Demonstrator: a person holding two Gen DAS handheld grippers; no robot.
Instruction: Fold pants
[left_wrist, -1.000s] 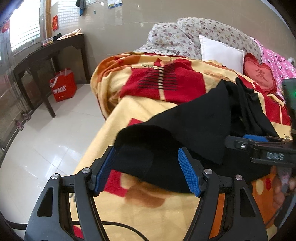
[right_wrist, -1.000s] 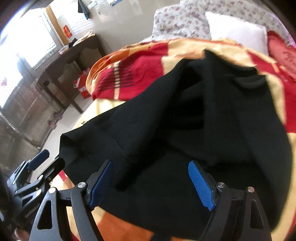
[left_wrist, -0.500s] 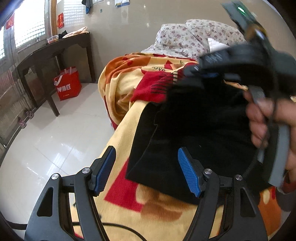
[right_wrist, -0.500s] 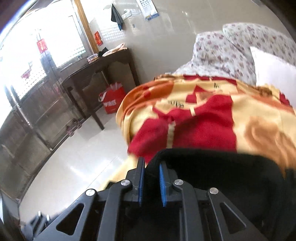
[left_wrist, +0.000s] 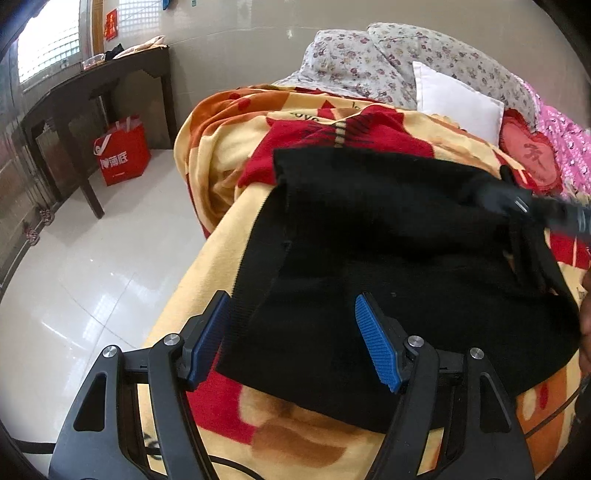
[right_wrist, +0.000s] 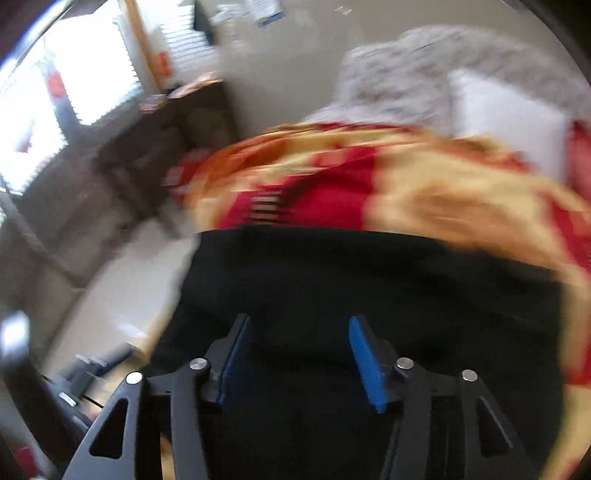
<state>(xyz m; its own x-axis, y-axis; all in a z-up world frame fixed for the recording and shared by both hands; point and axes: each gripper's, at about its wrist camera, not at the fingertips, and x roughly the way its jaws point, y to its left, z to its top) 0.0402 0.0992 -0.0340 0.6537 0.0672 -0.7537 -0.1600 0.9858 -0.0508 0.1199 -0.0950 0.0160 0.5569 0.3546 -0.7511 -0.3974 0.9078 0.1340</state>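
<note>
Folded black pants (left_wrist: 388, 258) lie at the bed's near edge; right gripper (right_wrist: 299, 354), jaws just opening, releases them, while left gripper (left_wrist: 291, 339) hovers wide and empty.

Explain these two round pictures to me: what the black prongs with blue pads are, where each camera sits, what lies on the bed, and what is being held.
No robot here: a person holds a two-finger gripper in each hand, each with a fisheye camera looking along its fingers. The left gripper stands open over the near edge of the black pants, which lie folded on a yellow and red blanket. The right gripper, in its own blurred view, has just been opening above the pants; its pads are apart, gripping nothing. Behind lie a white pillow and floral bedding.
</note>
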